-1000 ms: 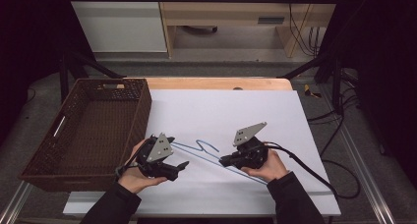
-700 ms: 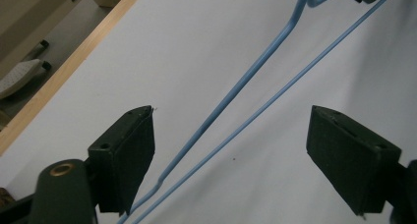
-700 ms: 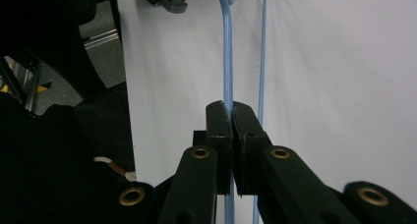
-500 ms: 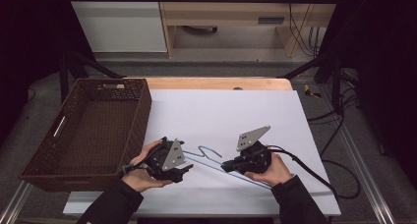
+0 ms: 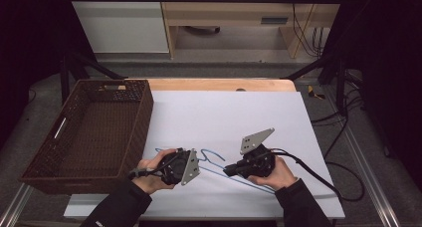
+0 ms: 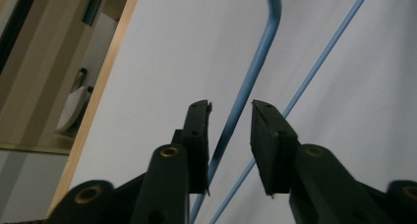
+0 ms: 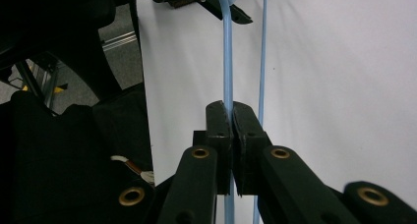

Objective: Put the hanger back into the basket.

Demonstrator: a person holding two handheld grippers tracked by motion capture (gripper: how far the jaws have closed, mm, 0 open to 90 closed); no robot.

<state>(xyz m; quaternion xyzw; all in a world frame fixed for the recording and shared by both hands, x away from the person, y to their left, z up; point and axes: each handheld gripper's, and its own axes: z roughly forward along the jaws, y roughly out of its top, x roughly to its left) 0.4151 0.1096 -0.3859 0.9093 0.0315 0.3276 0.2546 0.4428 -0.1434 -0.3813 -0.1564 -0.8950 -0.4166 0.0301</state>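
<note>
Table (image 5: 239,112): white top with a wooden strip along its far edge, carrying all items noted below.

Wicker basket (image 5: 133,132): dark brown, rectangular, standing at the left end of the table, partly overhanging the left edge.

Wire hanger (image 5: 211,157): light blue, lying flat on the white surface near the person's edge, between the two hands. Its hook end lies just right of the basket's near corner; its long wires run rightward under the right hand.

Left tongs (image 6: 230,118): held in the left hand beside the basket, jaws pointing along the table. The jaws have just been closing and stand narrowly parted, with one wire of the hanger running between them; a gap shows on either side of the wire, so the pads are not yet pressing on it. A second wire passes just outside the right jaw.

Right tongs (image 7: 230,111): held in the right hand, jaws pressed together and pinching one wire of the hanger, which runs straight ahead toward the left tongs.
</note>
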